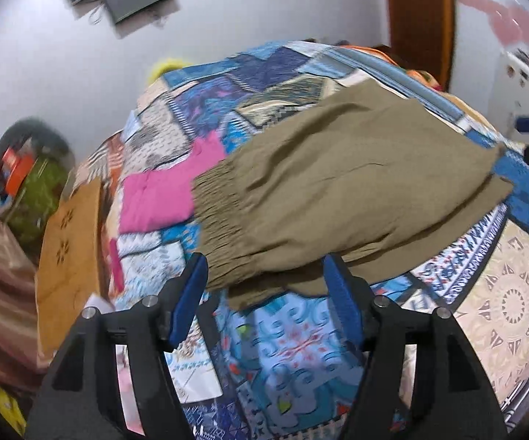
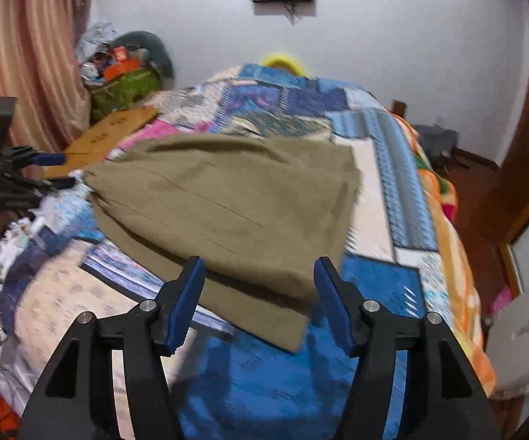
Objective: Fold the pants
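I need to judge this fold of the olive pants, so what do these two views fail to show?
- Olive pants, left wrist view: the near hem passes behind the left gripper finger.
- Pants, right wrist view: motion blur hides seams, and how many layers lie there is unclear.
- Pink cloth: partly under the pants' waistband.

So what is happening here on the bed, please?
A person is folding olive pants on a bed with a patchwork bedspread, a handheld gripper in each hand. The pants lie flat, apparently already doubled over. The left gripper is at the gathered waistband end, the right gripper at the other end. On both, the jaws stand apart and pinch no cloth, so the pants look released. A folded pink garment lies beside the waistband.
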The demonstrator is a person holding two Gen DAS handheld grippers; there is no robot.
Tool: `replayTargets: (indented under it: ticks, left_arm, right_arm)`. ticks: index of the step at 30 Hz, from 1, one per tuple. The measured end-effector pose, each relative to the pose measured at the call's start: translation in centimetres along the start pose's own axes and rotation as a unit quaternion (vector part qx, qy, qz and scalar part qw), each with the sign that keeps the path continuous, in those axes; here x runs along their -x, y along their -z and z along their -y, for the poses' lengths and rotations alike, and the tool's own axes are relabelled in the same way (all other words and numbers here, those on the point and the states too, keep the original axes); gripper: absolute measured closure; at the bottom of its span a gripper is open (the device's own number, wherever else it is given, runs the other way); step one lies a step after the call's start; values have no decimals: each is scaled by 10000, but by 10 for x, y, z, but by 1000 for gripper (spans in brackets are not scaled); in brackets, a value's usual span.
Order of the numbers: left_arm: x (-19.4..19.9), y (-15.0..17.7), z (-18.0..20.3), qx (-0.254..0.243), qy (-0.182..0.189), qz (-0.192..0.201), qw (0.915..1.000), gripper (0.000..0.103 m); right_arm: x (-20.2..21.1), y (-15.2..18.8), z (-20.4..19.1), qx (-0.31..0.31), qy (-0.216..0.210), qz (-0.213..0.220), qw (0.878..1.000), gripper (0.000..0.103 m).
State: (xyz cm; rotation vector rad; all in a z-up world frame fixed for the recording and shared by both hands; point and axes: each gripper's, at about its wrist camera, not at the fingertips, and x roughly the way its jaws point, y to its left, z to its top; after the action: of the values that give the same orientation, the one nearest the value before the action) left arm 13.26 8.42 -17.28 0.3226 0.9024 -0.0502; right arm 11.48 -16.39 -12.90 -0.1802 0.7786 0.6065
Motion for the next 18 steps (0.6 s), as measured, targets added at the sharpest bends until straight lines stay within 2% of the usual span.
replayTargets:
  ticks: [5, 11, 16, 18]
  left_arm:
    - [-15, -4, 22, -220, 268, -143, 9993, 37]
    - [-23, -5, 36, -260, 539, -184, 9980, 37]
    - [-28, -6, 40, -268, 717, -215, 9968, 36]
    - [-31, -6, 41, -283, 788, -216, 9963, 33]
  right_arm:
    - [-26, -10, -29, 366, -270, -143, 9989, 45]
    - [-73, -13, -62, 934, -414, -579, 9931, 45]
    - [-96, -13, -75, 1163, -432, -784, 9892, 45]
    - [-101, -15, -74, 1099, -529, -795, 9893, 48]
